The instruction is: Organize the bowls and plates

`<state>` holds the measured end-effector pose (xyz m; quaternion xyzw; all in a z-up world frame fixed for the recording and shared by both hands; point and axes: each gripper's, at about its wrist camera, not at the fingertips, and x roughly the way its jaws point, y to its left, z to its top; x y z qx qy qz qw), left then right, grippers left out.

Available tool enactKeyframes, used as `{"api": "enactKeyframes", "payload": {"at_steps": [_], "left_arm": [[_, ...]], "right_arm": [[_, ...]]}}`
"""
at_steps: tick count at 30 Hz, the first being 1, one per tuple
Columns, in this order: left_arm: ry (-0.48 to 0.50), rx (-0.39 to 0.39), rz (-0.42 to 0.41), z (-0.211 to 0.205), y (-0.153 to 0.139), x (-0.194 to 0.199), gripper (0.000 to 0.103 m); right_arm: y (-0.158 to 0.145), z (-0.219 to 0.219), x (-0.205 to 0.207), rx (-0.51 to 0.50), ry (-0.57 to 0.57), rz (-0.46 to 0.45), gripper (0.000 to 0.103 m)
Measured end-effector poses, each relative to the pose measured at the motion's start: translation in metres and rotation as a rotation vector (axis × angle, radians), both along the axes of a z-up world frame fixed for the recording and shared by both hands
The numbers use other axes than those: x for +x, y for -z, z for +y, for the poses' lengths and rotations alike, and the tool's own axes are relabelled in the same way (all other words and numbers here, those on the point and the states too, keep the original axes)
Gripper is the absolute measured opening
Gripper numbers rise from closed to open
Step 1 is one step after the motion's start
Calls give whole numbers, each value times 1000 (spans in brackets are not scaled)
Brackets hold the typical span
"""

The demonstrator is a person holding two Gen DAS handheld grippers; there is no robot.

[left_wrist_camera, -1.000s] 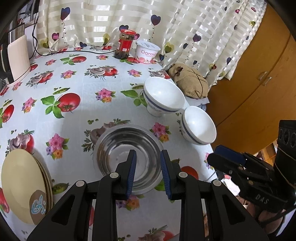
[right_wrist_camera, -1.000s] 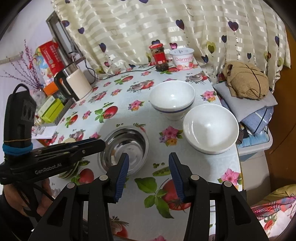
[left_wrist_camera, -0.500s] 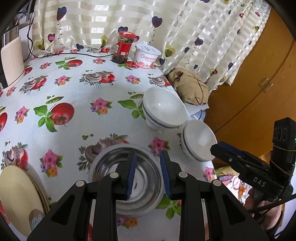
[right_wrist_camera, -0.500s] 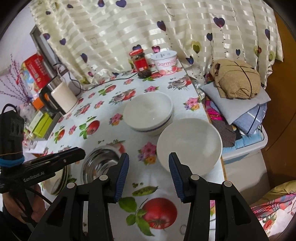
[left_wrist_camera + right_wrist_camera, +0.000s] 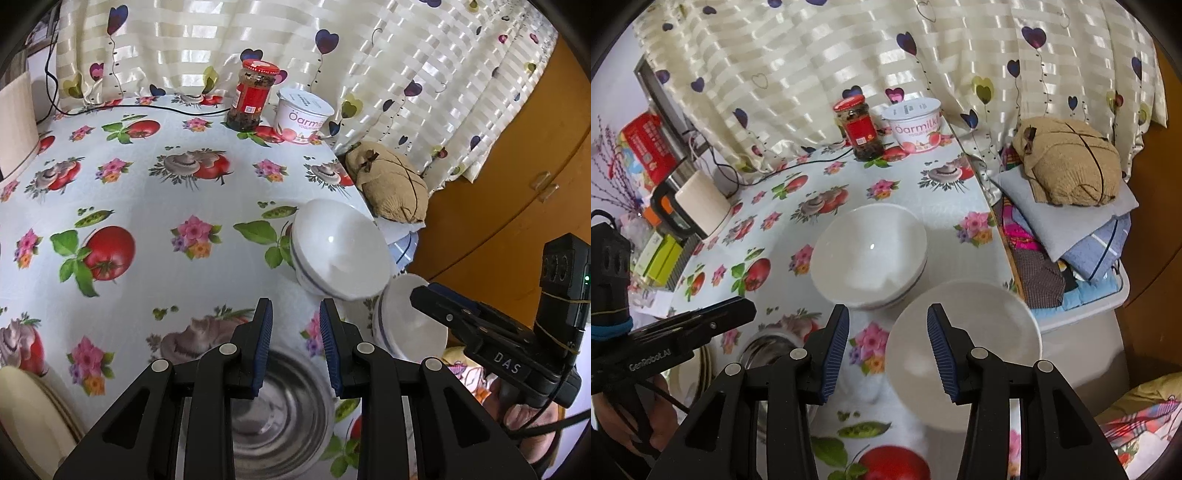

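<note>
Two white bowls with a blue band stand near the table's right edge: a far one and a near one. A steel bowl sits left of them. Cream plates are stacked at the near left. My left gripper is open and empty above the steel bowl's far rim. My right gripper is open and empty, its right finger over the near white bowl's left rim.
A red-lidded jar and a yogurt tub stand at the back by the curtain. A kettle stands at the left. Folded clothes and a tan bundle lie beyond the table's right edge.
Both grippers have moved forward and to the right toward the white bowls. The steel bowl has dropped lower in the left wrist view. Both grippers stay open.
</note>
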<state>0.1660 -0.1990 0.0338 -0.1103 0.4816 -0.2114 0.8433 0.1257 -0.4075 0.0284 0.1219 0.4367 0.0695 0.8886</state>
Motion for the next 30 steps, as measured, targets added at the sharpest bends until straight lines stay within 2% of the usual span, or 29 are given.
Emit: {"api": "enactKeyframes", "payload": {"at_steps": [15, 30], "left_arm": [[-16, 16, 28, -25, 18, 38, 27], [-11, 18, 69, -34, 36, 56, 25]], "right_arm": [[18, -14, 53, -4, 5, 50, 19], [34, -15, 69, -5, 13, 88, 13]]}}
